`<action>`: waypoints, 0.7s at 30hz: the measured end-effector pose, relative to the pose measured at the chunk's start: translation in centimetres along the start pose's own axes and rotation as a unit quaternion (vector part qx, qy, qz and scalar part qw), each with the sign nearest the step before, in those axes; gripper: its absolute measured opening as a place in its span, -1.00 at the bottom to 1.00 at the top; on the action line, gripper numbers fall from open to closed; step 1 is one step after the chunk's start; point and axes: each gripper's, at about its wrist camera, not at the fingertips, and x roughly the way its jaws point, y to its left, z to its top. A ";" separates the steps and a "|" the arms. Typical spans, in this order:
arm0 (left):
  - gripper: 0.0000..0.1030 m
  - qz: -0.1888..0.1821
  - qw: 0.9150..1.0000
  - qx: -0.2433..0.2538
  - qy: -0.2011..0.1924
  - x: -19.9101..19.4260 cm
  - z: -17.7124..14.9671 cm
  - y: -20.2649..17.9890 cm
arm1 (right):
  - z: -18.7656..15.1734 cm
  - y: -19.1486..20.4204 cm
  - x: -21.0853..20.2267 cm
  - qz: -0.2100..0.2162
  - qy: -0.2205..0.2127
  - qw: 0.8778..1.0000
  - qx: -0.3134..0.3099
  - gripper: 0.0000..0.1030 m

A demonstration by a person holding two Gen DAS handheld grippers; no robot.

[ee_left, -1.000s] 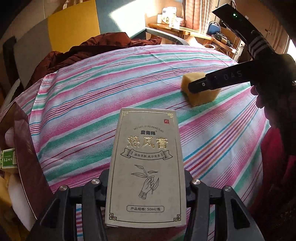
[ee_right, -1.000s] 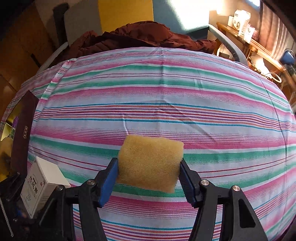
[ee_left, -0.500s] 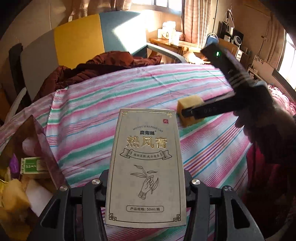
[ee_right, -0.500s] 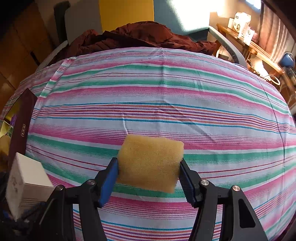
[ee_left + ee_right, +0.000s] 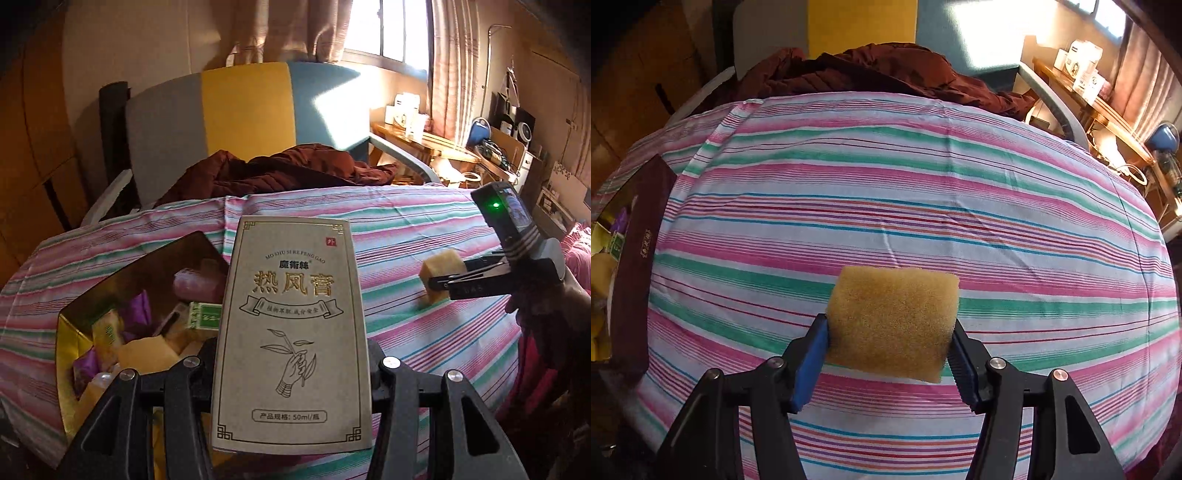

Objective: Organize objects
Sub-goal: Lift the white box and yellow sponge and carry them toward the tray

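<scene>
Jaws closing: one sponge (image 5: pixel 892 323)

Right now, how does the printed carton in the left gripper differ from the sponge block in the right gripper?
The carton is a flat, rigid, pale box with gold lettering and a line drawing; the sponge is a plain yellow, porous block with no print. The carton is tall and narrow between the left gripper pads; the sponge is squat and wide, with the right gripper closing on it. Both are clamped by their sides.
</scene>
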 end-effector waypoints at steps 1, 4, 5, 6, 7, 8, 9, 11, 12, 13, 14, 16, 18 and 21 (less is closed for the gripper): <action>0.01 0.006 1.000 -0.006 0.000 -0.2 -0.2 0.7 | -0.1 0.8 -0.3 0.004 -0.003 1.000 -0.002 0.19; 0.01 0.022 1.000 -0.018 -0.003 -0.7 -0.8 2.2 | -0.4 3.2 -1.2 0.020 -0.014 1.000 -0.009 0.19; 0.01 0.028 0.999 -0.023 -0.004 -0.9 -1.0 2.7 | -0.5 3.9 -1.6 0.027 -0.019 0.999 -0.011 0.19; 0.01 0.032 0.999 -0.027 -0.006 -1.1 -1.1 3.2 | -0.6 4.9 -1.9 0.035 -0.024 0.999 -0.013 0.19; 0.01 0.036 0.999 -0.031 -0.007 -1.3 -1.3 3.7 | -0.6 5.6 -2.3 0.042 -0.029 0.999 -0.015 0.19; 0.01 0.040 0.999 -0.034 -0.008 -1.6 -1.5 4.0 | -0.7 6.4 -2.6 0.049 -0.034 0.998 -0.016 0.19; 0.01 0.044 0.998 -0.037 -0.009 -1.7 -1.7 4.5 | -0.7 7.2 -3.0 0.056 -0.039 0.997 -0.018 0.19; 0.01 0.051 0.998 -0.045 -0.009 -2.0 -2.1 5.3 | -0.8 8.8 -3.7 0.072 -0.049 0.996 -0.021 0.19; 0.01 0.054 0.997 -0.048 -0.009 -2.1 -2.4 5.7 | -0.8 9.5 -4.0 0.081 -0.053 0.995 -0.022 0.19; 0.01 0.056 0.997 -0.052 -0.008 -2.3 -2.6 6.1 | -0.9 10.1 -4.3 0.089 -0.057 0.994 -0.023 0.19; 0.01 0.059 0.997 -0.056 -0.007 -2.3 -2.8 6.5 | -0.9 10.9 -4.7 0.099 -0.061 0.993 -0.024 0.19; 0.01 0.062 0.996 -0.065 -0.005 -2.5 -3.4 7.4 | -1.0 12.3 -5.2 0.113 -0.067 0.991 -0.029 0.19; 0.01 0.066 0.995 -0.073 -0.002 -2.8 -4.0 8.1 | -1.0 13.7 -5.8 0.126 -0.073 0.989 -0.038 0.19; 0.01 0.071 0.994 -0.088 0.001 -3.3 -4.9 9.5 | -1.2 15.7 -6.5 0.145 -0.078 0.985 -0.051 0.19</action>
